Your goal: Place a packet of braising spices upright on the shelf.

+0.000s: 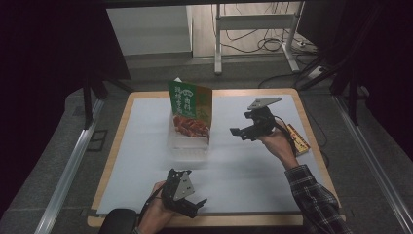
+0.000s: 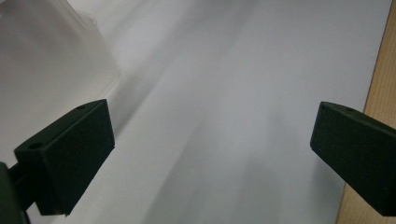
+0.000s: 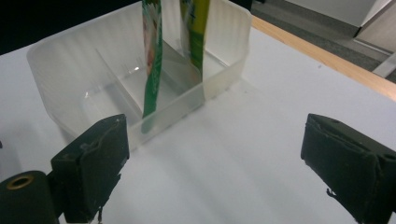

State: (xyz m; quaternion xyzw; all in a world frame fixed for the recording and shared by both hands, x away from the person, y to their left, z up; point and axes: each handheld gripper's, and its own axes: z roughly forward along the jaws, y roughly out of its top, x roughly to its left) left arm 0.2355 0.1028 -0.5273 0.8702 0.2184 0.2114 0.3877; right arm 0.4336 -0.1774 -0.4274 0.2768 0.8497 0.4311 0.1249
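The left gripper [image 1: 197, 204] is held low near the front edge of the table, and its two black jaws are spread wide apart with nothing between them. The right gripper [image 1: 237, 132] is held up over the right side of the table, just to the right of the clear plastic tray [image 1: 187, 146]; its jaws are also wide open, and nothing is held or touched by them. The tray is set on the big white sheet [image 1: 146, 146] near the middle of the light wooden table [image 1: 117, 141]. Two tall green food packets [image 1: 191, 109] are stood upright inside it, with a picture of red-brown food on the front one. In the right gripper view, the tray [image 3: 60, 79] is seen close up beyond the open jaws: its walls are cloudy and ribbed, a thin clear wall splits it inside, and the two packets [image 3: 152, 60] are seen edge-on with a gap between them. In the left gripper view, a cloudy corner of the tray [image 2: 46, 56] is seen at the top left, and the wooden table edge [image 2: 378, 79] is seen at the right. A small yellow and red box [image 1: 298, 139] can be made out in the high view by the table's right edge, behind the person's right hand [image 1: 277, 144].
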